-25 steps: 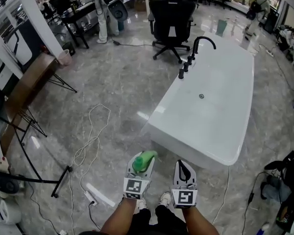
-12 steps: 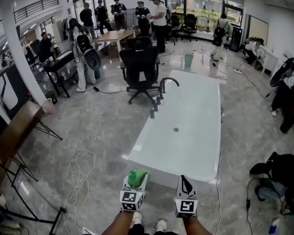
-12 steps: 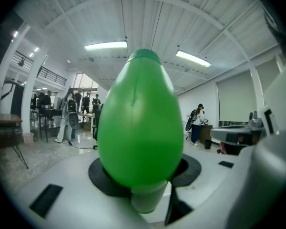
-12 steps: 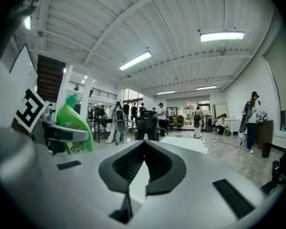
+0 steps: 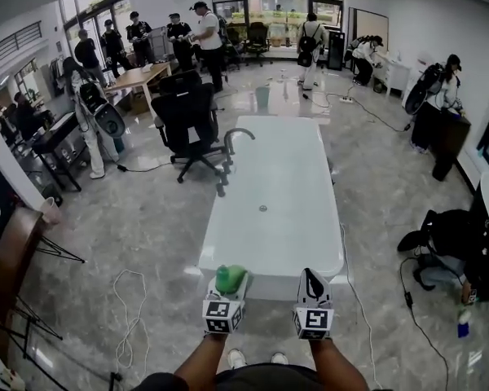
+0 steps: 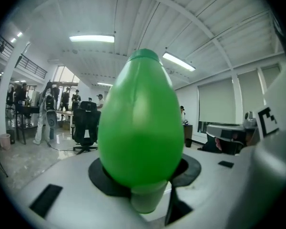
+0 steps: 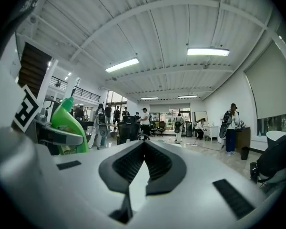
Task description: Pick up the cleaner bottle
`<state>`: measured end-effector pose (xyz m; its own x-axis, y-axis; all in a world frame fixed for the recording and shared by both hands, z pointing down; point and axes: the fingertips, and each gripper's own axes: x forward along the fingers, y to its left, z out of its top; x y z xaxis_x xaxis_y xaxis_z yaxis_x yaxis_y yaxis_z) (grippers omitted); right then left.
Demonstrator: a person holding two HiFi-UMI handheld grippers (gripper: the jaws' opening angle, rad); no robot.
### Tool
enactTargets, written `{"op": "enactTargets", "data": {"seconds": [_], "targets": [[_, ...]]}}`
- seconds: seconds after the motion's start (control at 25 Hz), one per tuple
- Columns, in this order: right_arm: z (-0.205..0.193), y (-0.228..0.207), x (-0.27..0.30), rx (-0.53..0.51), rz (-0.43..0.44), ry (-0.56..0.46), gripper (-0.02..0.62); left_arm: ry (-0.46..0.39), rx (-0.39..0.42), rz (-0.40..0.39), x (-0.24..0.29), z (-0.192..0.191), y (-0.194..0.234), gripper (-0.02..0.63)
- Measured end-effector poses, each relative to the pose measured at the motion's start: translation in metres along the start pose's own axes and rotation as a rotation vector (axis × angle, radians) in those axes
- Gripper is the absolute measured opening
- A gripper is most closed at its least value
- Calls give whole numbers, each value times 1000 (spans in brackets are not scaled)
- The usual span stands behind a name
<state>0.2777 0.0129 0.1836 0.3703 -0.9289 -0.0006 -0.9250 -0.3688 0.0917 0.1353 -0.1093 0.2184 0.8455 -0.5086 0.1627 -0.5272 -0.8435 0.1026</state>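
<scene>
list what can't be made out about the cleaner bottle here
Head view: lower body of the cleaner bottle, hidden behind the left gripper.
Left gripper view: where the jaws touch it; the bottle itself covers them.
Right gripper view: its label print, too small and partly behind the left gripper.

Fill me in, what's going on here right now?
A person holds a gripper in each hand, standing at the near end of a white bathtub. The left gripper is shut on the green cleaner bottle, held up off the floor. The right gripper is shut and empty beside it.
</scene>
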Motion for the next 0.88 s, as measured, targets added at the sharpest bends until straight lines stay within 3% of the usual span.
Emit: {"op": "enactTargets", "data": {"seconds": [0.36, 0.88], "targets": [[13, 9, -12, -30, -27, 10, 17, -10, 33, -59, -5, 9, -17, 186], [12, 23, 0, -50, 0, 8, 17, 1, 53, -40, -3, 10, -8, 186]]}}
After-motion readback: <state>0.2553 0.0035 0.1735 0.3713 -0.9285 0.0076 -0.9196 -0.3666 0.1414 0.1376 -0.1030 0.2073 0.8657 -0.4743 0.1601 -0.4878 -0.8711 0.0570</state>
